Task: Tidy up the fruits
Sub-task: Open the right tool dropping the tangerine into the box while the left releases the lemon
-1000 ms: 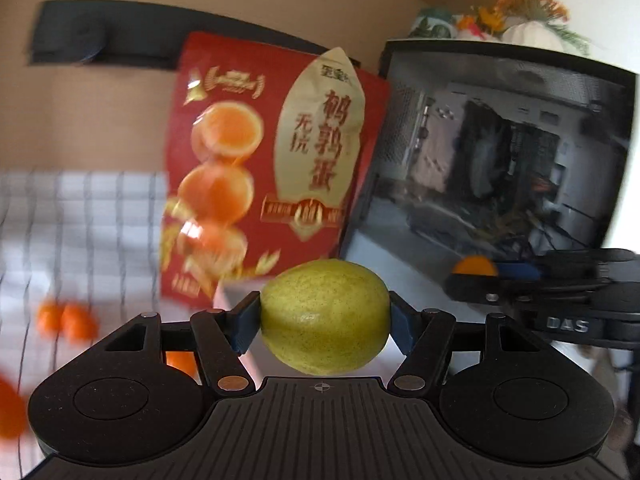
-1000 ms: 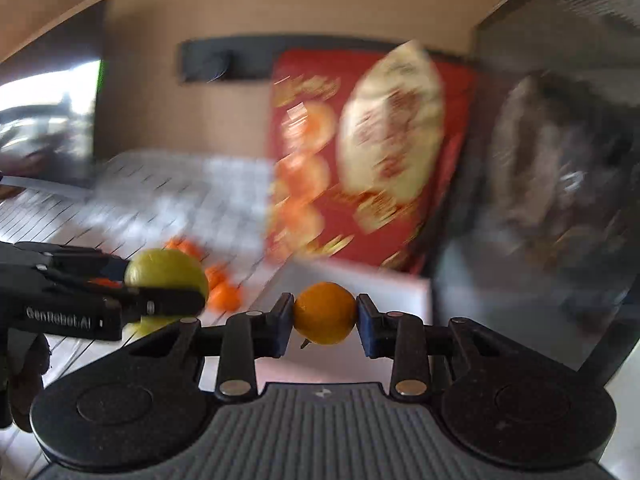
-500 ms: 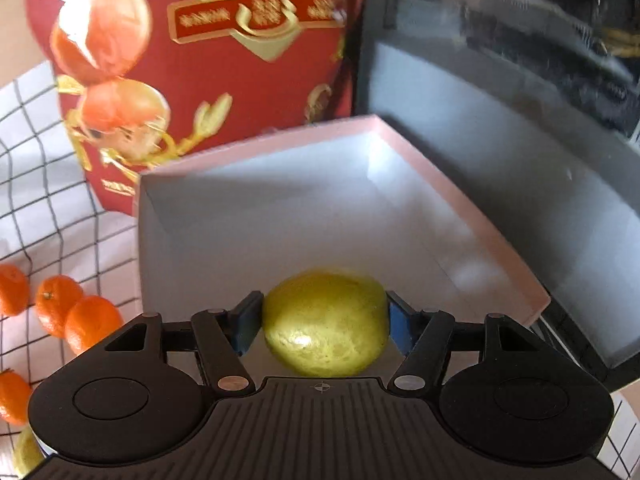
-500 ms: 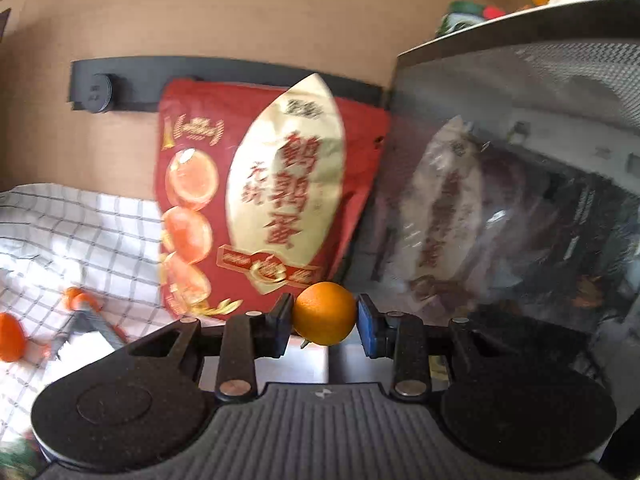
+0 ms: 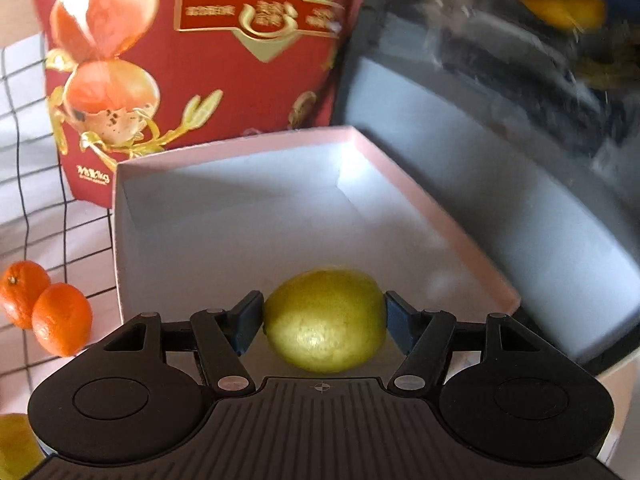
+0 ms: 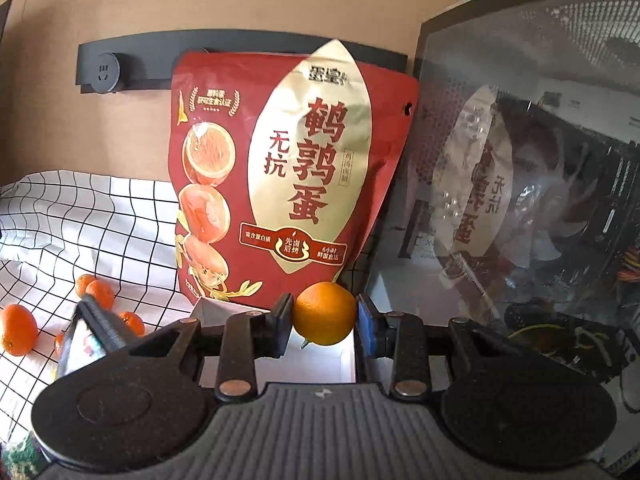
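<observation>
A red snack bag [image 6: 288, 176] printed with halved eggs stands upright against the tan wall, beside a glass-sided computer case [image 6: 532, 184]. A black socket strip [image 6: 120, 68] runs behind it.

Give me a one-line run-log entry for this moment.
left tool: jaws just opening, green fruit between pads, in pink box | right tool: shut on orange, above box | loose oranges on cloth

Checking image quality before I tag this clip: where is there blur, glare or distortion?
Left wrist view: upper right smeared around the dark glossy panel; lemon fairly sharp. Right wrist view: sharp; red bag mirrored in the glass panel; fisheye bends the checked cloth.
</observation>
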`<move>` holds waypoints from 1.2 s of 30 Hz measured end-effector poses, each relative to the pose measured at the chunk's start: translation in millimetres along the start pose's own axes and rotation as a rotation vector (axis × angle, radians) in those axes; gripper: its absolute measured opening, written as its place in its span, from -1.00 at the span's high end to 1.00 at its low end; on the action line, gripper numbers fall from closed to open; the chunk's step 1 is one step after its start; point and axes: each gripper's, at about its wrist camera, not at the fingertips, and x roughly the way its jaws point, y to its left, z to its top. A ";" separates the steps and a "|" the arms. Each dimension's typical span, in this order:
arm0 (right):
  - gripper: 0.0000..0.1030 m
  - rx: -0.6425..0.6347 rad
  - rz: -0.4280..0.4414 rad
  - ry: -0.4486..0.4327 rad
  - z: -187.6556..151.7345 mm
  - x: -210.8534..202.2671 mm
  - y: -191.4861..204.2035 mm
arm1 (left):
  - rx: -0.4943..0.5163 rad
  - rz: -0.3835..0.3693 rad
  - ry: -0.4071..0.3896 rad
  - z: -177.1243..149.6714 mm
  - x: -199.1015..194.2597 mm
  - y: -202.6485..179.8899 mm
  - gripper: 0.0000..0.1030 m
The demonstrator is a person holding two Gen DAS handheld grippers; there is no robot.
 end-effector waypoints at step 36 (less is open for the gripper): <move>0.01 0.193 0.087 0.419 -57.4 148.7 53.0 | -0.465 0.266 -0.614 -130.9 -158.3 195.5 -0.23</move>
